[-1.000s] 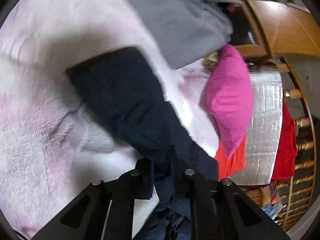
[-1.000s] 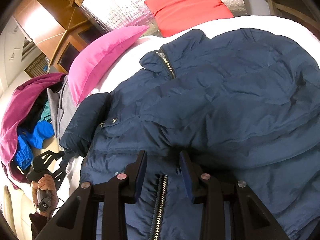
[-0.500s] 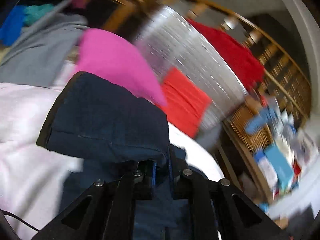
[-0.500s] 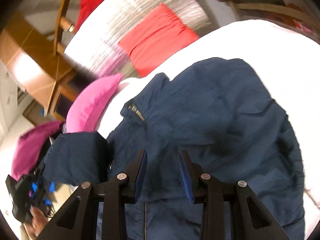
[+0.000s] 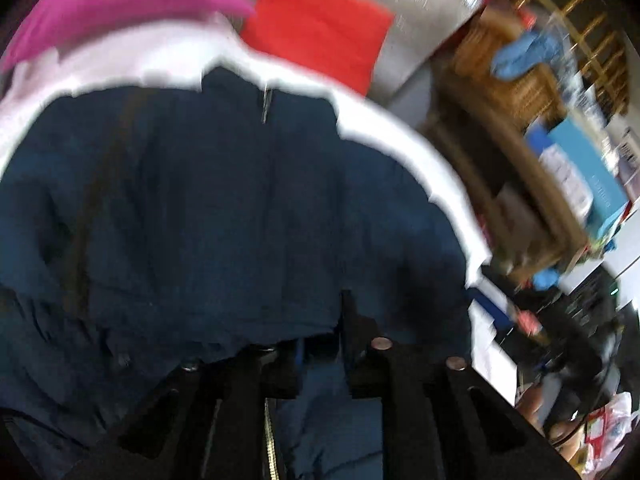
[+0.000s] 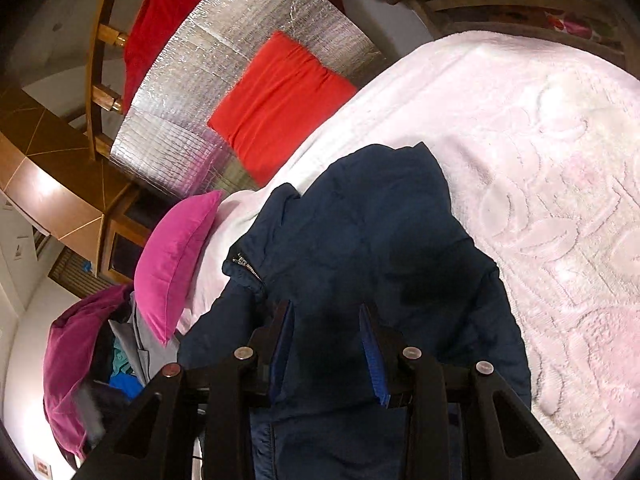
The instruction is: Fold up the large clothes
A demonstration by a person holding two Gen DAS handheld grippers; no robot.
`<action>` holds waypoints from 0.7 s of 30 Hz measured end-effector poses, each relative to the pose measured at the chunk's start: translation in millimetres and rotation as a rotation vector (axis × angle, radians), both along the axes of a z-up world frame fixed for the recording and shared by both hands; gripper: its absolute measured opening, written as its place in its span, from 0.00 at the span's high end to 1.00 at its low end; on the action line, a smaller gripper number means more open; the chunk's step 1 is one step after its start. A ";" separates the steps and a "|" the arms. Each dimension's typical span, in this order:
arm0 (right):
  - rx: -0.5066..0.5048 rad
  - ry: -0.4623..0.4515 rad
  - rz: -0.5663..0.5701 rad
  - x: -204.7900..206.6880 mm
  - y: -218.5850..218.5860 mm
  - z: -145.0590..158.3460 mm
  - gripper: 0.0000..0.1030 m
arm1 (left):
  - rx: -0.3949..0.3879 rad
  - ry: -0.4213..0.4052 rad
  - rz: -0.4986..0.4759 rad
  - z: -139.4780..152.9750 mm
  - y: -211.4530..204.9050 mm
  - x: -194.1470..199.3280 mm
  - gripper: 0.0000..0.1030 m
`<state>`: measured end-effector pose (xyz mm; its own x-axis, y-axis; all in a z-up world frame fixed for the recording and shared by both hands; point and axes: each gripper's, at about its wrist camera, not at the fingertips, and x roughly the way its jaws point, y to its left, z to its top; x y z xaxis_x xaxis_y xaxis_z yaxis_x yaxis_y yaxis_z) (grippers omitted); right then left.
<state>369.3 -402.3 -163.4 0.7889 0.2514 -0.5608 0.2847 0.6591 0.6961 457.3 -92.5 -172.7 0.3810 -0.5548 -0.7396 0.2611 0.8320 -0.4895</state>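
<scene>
White bedspread [image 6: 540, 184], wooden headboard [image 6: 96, 32], silver panel [image 6: 248, 40].

The jacket [image 6: 360, 248] lies on the bedspread [image 6: 560, 160] (two cushions [image 6: 276, 104] beyond it, by the headboard [image 6: 100, 32]).

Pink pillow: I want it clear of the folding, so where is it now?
In the right wrist view the pink pillow lies left of the navy jacket, at the white blanket's edge, below the red cushion.
</scene>
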 end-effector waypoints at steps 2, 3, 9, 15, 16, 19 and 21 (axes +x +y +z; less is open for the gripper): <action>0.006 0.003 0.005 1.3 -1.5 -0.5 0.64 | -0.004 0.027 -0.030 2.6 0.4 -6.0 0.74; 0.007 0.002 0.008 -0.8 -3.6 0.1 0.64 | -0.019 0.031 -0.053 6.9 4.5 -12.2 0.59; -0.006 -0.004 0.042 0.6 4.8 4.3 0.51 | -0.056 -0.031 -0.145 48.0 45.3 -31.6 0.29; -0.159 -0.034 0.169 5.8 51.1 17.7 0.41 | -0.035 -0.041 0.191 43.8 133.0 -5.4 0.28; -0.191 -0.043 0.206 7.4 63.6 19.7 0.36 | -0.033 -0.033 0.261 38.3 145.1 -2.1 0.28; -0.291 -0.078 0.302 8.9 100.9 23.4 0.26 | -0.032 0.022 0.436 18.8 171.7 6.4 0.28; -0.406 -0.096 0.381 10.5 135.6 24.6 0.22 | -0.027 0.079 0.500 6.8 180.0 12.2 0.28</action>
<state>379.8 -266.7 -138.8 0.7372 0.3075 -0.6017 -0.0778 0.9232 0.3765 469.6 87.6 -165.9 0.5482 -0.3382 -0.7649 -0.2048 0.8325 -0.5149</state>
